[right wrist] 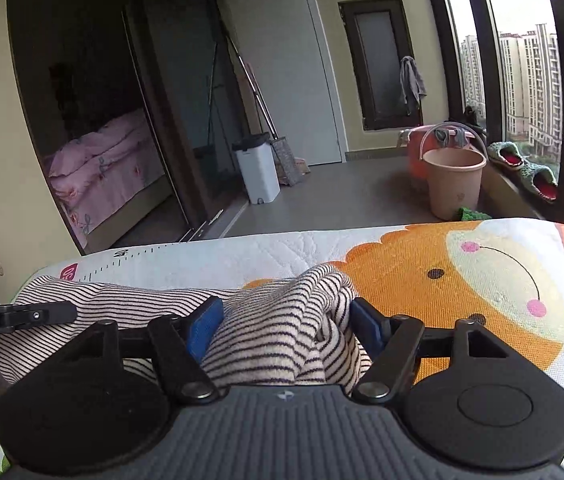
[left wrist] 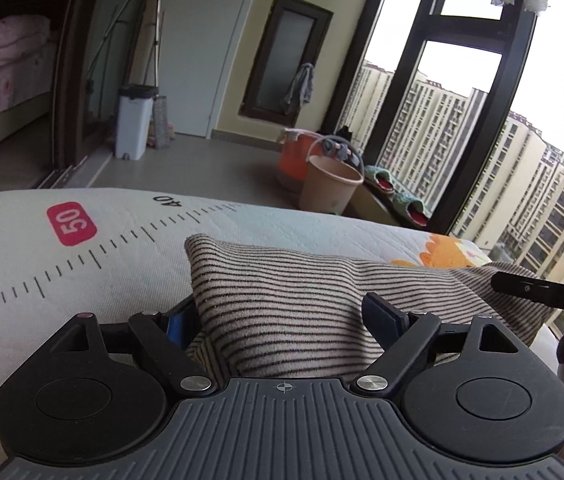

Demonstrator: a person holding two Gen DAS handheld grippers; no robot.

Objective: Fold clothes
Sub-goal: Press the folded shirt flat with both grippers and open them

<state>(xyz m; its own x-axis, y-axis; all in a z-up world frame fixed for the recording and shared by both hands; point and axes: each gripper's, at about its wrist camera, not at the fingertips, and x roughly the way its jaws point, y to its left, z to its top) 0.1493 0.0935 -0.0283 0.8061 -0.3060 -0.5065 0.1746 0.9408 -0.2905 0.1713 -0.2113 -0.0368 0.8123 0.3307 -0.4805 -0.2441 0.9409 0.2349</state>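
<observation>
A beige garment with thin black stripes (left wrist: pixel 282 280) lies folded on the printed mat (left wrist: pixel 82 272). My left gripper (left wrist: pixel 282 316) is open, its blue-padded fingers (left wrist: pixel 382 314) astride the garment's near edge. In the right wrist view the same garment (right wrist: pixel 282 320) bunches up between the wide-apart blue pads (right wrist: pixel 204 326) of my right gripper (right wrist: pixel 286 320), which is open. The right gripper's body (left wrist: pixel 542 292) shows at the right of the left wrist view. The left gripper's body (right wrist: pixel 14 316) shows at the left of the right wrist view.
The mat carries a ruler print with a red 50 (left wrist: pixel 72 224) and an orange lion (right wrist: pixel 462 280). Beyond its far edge are a beige bucket (right wrist: pixel 454 180), an orange bucket (left wrist: pixel 294 156), a white bin (right wrist: pixel 258 172), slippers (right wrist: pixel 522 164) on the window ledge.
</observation>
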